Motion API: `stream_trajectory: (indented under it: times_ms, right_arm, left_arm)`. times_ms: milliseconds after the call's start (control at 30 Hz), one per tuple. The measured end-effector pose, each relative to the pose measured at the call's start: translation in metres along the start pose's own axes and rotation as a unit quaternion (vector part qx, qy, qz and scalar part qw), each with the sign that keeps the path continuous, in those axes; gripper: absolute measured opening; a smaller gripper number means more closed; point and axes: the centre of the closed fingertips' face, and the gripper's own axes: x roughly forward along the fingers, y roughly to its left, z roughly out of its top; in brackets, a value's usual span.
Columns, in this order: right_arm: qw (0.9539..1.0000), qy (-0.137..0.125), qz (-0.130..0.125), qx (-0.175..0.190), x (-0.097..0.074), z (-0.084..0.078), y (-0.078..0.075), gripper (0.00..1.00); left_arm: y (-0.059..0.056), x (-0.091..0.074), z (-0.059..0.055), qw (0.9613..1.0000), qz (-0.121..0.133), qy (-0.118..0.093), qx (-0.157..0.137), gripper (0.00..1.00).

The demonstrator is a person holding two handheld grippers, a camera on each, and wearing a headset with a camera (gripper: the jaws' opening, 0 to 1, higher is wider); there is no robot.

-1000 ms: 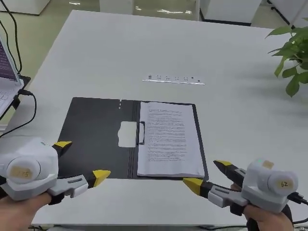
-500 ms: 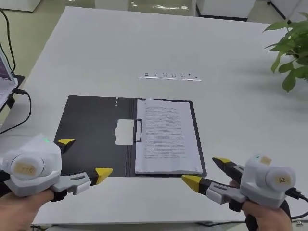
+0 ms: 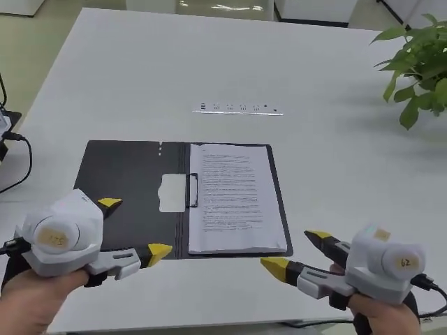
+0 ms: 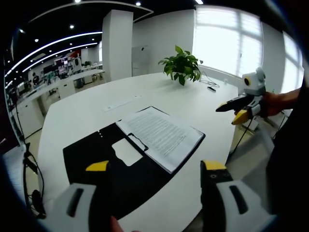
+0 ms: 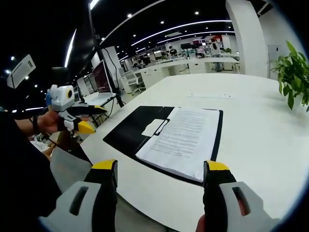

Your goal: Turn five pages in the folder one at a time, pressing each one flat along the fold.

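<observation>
Folder open, no page lifted: approach stage.
The folder (image 3: 133, 195) lies open on the tabletop (image 3: 209, 63), its pages (image 3: 234, 199) flat on the right half. The left hand-held gripper (image 3: 135, 227) hovers over the folder's near left edge, the right hand-held gripper (image 3: 297, 250) just off its near right corner; both are spread wide and empty. Judged next: pinch the uppermost one alone at that corner.
</observation>
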Motion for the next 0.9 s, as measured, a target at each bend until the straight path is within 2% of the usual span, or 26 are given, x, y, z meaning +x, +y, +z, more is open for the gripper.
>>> stream_trajectory:
  times_ms: [333, 700, 900]
  right_arm:
    - [1.0000, -0.003, -0.004, 0.008, -0.001, 0.001, -0.003, 0.71]
    - [0.9998, -0.001, -0.013, 0.016, -0.005, -0.004, -0.012, 0.71]
    - [0.9996, -0.002, -0.018, 0.023, -0.007, -0.006, -0.017, 0.71]
  left_arm:
    - [-0.017, 0.023, 0.018, 0.9994, -0.035, -0.004, 0.005, 0.74]
    - [-0.031, 0.055, 0.033, 0.9972, -0.071, 0.000, 0.024, 0.73]
    - [-0.036, 0.079, 0.043, 0.9959, -0.089, -0.003, 0.017, 0.72]
